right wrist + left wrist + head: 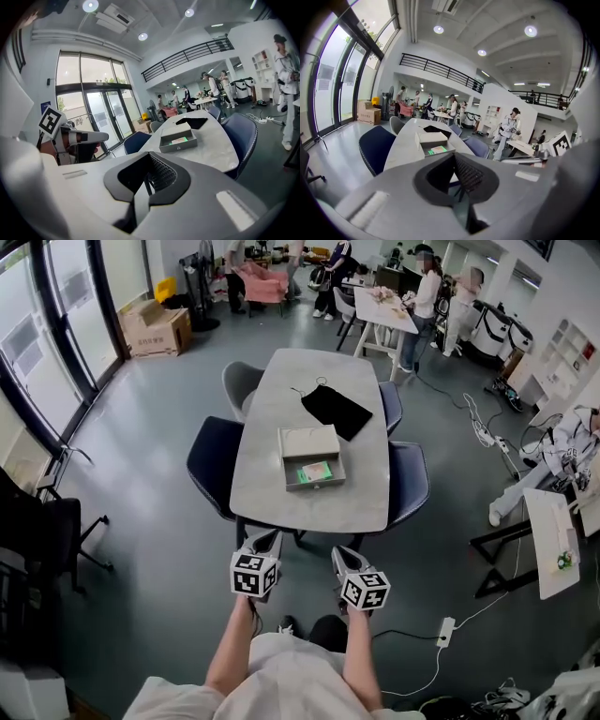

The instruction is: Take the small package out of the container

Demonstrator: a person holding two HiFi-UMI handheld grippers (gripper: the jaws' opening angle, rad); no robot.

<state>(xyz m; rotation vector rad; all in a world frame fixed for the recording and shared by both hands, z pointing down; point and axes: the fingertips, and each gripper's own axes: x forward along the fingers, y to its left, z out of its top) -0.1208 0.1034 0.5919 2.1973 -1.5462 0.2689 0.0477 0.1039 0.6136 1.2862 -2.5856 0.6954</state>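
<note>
An open grey box container [316,486] sits in the middle of the pale table [281,390], its lid [307,440] tipped back. A small green package [316,471] lies inside it. Both grippers hover short of the table's near edge, apart from the box. My left gripper [265,542] is shut and empty, and my right gripper [341,553] also looks shut and empty. The left gripper view has its jaws [454,161] together, with the container [431,137] and package [438,150] ahead. The right gripper view has the jaws [149,164] closed, with the container [177,146] and package [179,139] beyond.
A black pouch [336,411] lies past the box. Dark blue chairs [214,460] [408,479] flank the table, and a grey chair [242,382] stands at its far left. A power strip and cable [445,629] lie on the floor at right. People stand at far tables.
</note>
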